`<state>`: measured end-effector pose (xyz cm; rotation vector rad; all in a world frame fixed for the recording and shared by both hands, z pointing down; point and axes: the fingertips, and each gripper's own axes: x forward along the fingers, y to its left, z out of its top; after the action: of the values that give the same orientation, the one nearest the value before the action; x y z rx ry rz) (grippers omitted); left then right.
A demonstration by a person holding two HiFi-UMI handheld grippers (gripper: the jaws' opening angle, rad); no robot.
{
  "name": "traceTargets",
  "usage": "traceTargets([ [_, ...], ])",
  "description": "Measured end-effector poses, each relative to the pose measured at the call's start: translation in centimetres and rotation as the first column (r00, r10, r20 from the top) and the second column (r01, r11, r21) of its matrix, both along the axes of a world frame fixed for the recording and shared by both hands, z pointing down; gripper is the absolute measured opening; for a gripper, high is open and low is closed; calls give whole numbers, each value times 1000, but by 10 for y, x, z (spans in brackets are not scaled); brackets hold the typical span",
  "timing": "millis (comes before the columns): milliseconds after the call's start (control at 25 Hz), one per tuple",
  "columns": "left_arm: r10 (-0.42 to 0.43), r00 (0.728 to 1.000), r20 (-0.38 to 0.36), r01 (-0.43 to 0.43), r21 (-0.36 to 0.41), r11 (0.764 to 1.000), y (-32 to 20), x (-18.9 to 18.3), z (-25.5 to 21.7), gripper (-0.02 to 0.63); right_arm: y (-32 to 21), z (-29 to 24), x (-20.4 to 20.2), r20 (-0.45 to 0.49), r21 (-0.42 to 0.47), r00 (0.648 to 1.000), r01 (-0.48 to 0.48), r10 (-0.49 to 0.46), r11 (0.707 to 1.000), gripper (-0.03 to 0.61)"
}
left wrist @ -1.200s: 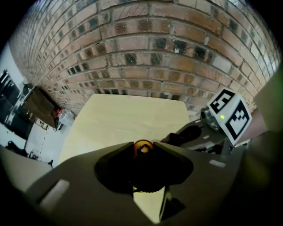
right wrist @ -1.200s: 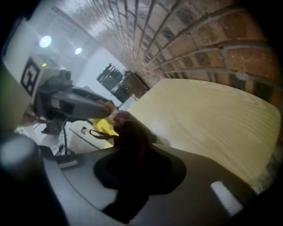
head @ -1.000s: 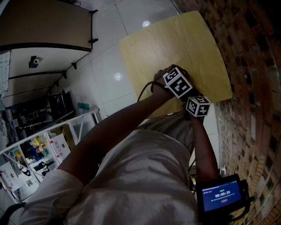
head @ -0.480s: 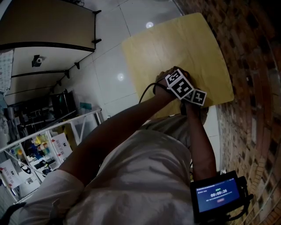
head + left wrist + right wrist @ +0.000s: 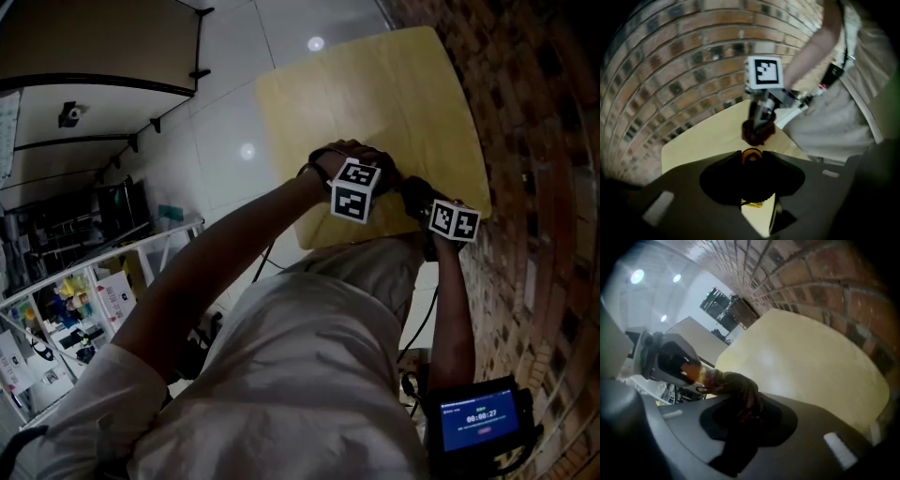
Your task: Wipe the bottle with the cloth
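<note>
Wood table point(image 5: 375, 84); left gripper point(image 5: 751, 164) clamped on bottle point(image 5: 696, 374); right gripper point(image 5: 740, 416), at 3 o'clock, clamped on cloth point(image 5: 740, 389).

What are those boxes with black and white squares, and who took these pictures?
There is no robot here. A person holds a tool with two jaws, called a gripper, in each hand. The patterned cubes are parts of those tools.

The head view comes from a camera on the person's head. It looks down at a yellow table beside a brick wall. The left gripper view and the right gripper view come from small cameras that ride on each tool and look along its jaws.

The left gripper is shut on a bottle with an orange part. The right gripper is shut on a dark red cloth. The cloth seems to touch the bottle. Both are held over the table.
</note>
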<state>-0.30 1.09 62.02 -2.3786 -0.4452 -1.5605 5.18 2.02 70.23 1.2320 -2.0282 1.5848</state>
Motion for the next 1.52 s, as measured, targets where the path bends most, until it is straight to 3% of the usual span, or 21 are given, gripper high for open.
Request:
traceTargets([
  [120, 248, 969, 4, -248, 21, 969, 23, -12, 1, 158, -25, -29, 14, -60, 157, 993, 114, -106, 981, 80],
  [200, 330, 944, 15, -330, 37, 943, 31, -16, 2, 159, -38, -40, 6, -88, 213, 972, 233, -219, 949, 78],
  [320, 409, 912, 27, -410, 70, 909, 38, -14, 4, 160, -46, -37, -19, -115, 217, 911, 412, -396, 885, 78],
  [480, 456, 889, 30, -457, 87, 885, 41, -11, 2, 161, -46, -33, -59, -53, 230, 828, 555, -559, 800, 77],
  [640, 469, 883, 2, -468, 87, 880, 37, -9, 10, 163, -50, -6, -70, 0, 210, 766, 629, -643, 749, 72],
  [720, 471, 882, -2, -468, 106, 877, 37, -9, 11, 164, -49, 9, -70, -41, 165, 731, 677, -681, 717, 71],
  [840, 469, 883, 0, -465, 136, 875, 37, -9, 8, 166, -44, 29, -67, -184, 73, 662, 747, -727, 661, 72],
  [880, 466, 885, 0, -461, 149, 875, 37, -9, 7, 167, -43, 33, -65, -220, 55, 652, 751, -726, 658, 72],
  [920, 460, 888, -2, -453, 167, 876, 37, -8, 7, 169, -44, 34, -62, -240, 48, 665, 735, -707, 676, 72],
  [960, 448, 894, -8, -439, 184, 880, 37, -6, 7, 172, -45, 32, -58, -247, 51, 700, 700, -671, 712, 74],
  [1000, 426, 905, -20, -414, 195, 889, 37, -5, 7, 175, -48, 28, -52, -246, 62, 746, 650, -619, 758, 75],
  [1080, 358, 932, -61, -340, 202, 918, 35, -2, 5, 241, -53, 22, -37, -235, 93, 842, 516, -485, 851, 75],
  [1160, 279, 953, -117, -250, 215, 944, 32, 5, 2, 266, -55, 15, -16, -229, 127, 909, 382, -348, 915, 77],
  [1240, 197, 964, -179, -154, 227, 962, 27, 13, -5, 294, -52, 3, 2, -239, 164, 937, 298, -255, 940, 77],
  [1320, 126, 964, -236, -69, 237, 969, 23, 16, -17, 304, -45, -14, 16, -274, 202, 940, 262, -203, 944, 77],
  [1520, -33, 926, -375, 119, 209, 971, 15, 8, -61, 313, -28, -70, 38, -339, 300, 935, 210, -102, 930, 78],
])
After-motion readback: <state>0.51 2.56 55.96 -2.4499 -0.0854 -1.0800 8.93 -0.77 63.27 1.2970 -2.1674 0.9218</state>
